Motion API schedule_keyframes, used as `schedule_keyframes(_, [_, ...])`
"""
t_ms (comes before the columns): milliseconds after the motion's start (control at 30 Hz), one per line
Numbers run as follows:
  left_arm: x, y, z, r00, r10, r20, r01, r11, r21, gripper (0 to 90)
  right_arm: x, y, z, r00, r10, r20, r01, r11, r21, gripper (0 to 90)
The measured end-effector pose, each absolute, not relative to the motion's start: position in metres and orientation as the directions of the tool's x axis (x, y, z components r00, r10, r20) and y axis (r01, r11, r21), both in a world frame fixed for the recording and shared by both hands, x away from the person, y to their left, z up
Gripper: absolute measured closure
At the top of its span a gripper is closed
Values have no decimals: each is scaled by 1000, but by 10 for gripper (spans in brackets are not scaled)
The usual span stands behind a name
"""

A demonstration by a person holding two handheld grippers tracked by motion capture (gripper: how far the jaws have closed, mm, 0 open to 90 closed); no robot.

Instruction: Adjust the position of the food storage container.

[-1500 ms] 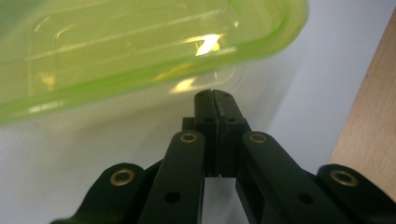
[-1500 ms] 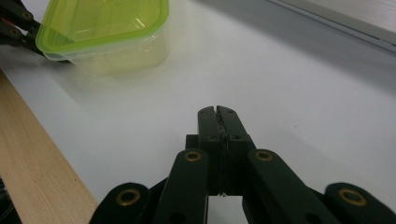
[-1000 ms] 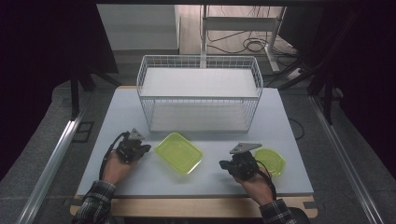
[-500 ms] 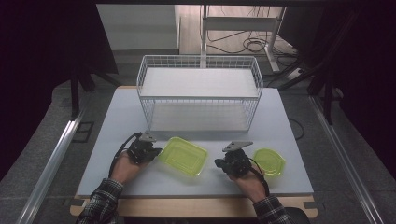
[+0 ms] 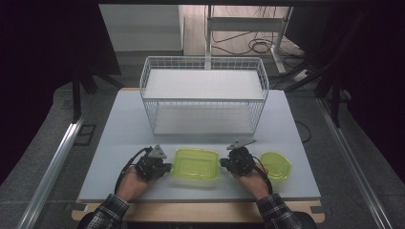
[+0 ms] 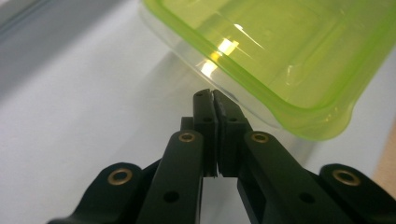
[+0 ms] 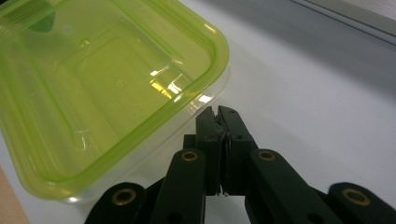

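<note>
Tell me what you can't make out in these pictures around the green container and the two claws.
- High view: whether either claw touches the green lidded container; too small.
- Left gripper view: the left claw tips hide the container wall behind them.
- Right gripper view: container's far side, cut off by the frame edge.
- High view: round green container, partly behind the right hand.

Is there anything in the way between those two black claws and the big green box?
Nothing visible. The left gripper and right gripper sit shut at opposite ends of the box, tips right at its wall. Only bare table lies around them. The small green container sits behind the right hand.
</note>
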State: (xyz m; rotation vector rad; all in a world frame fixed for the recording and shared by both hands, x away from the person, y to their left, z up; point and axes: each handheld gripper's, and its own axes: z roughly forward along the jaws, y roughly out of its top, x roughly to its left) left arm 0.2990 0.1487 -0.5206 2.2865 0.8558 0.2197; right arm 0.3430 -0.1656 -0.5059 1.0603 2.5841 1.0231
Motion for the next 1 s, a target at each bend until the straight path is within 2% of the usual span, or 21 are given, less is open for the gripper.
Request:
schedule_keyframes(267, [275, 138, -522, 780, 620, -90, 521, -563, 642, 881, 345, -164, -507, -739, 666, 101, 555, 516, 652, 880])
schedule_keyframes(400, [264, 146, -522, 752, 657, -56, 528, -550, 646, 814, 343, -165, -506, -742, 665, 81, 542, 524, 657, 863])
schedule_keyframes(467, [263, 150, -521, 740, 671, -55, 534, -535, 654, 719, 341, -166, -503, -740, 669, 71, 537, 523, 661, 852])
schedule_keyframes(500, [262, 153, -521, 731, 680, -55, 538, -524, 661, 719, 340, -169, -501, -740, 670, 58, 530, 527, 665, 839])
schedule_keyframes(533, [260, 156, -521, 715, 698, -52, 543, -505, 671, 666, 339, -170, -500, -739, 672, 58, 527, 523, 670, 822])
schedule_keyframes(700, [256, 166, -520, 668, 744, -18, 540, -469, 699, 374, 330, -176, -496, -738, 672, 57, 521, 515, 680, 707])
schedule_keyframes(733, [254, 169, -521, 650, 759, -8, 541, -456, 707, 281, 327, -178, -494, -739, 672, 44, 512, 518, 685, 654])
schedule_keyframes(767, [254, 169, -521, 650, 759, -8, 541, -456, 707, 224, 327, -178, -494, -739, 672, 44, 512, 518, 685, 654])
schedule_keyframes(833, [251, 171, -521, 637, 771, 5, 537, -448, 715, 164, 322, -181, -492, -738, 674, 38, 503, 511, 697, 550])
schedule_keyframes(900, [250, 171, -521, 636, 771, 9, 534, -449, 717, 117, 321, -183, -492, -740, 671, 41, 501, 510, 699, 517])
schedule_keyframes(933, [248, 171, -523, 635, 772, 33, 528, -465, 710, 108, 320, -185, -492, -739, 673, 35, 496, 510, 703, 450])
schedule_keyframes(967, [248, 171, -523, 635, 772, 33, 528, -465, 710, 90, 320, -185, -492, -739, 673, 35, 496, 510, 703, 450])
schedule_keyframes(1000, [246, 170, -525, 640, 766, 63, 522, -493, 696, 73, 318, -187, -493, -738, 673, 41, 498, 503, 706, 391])
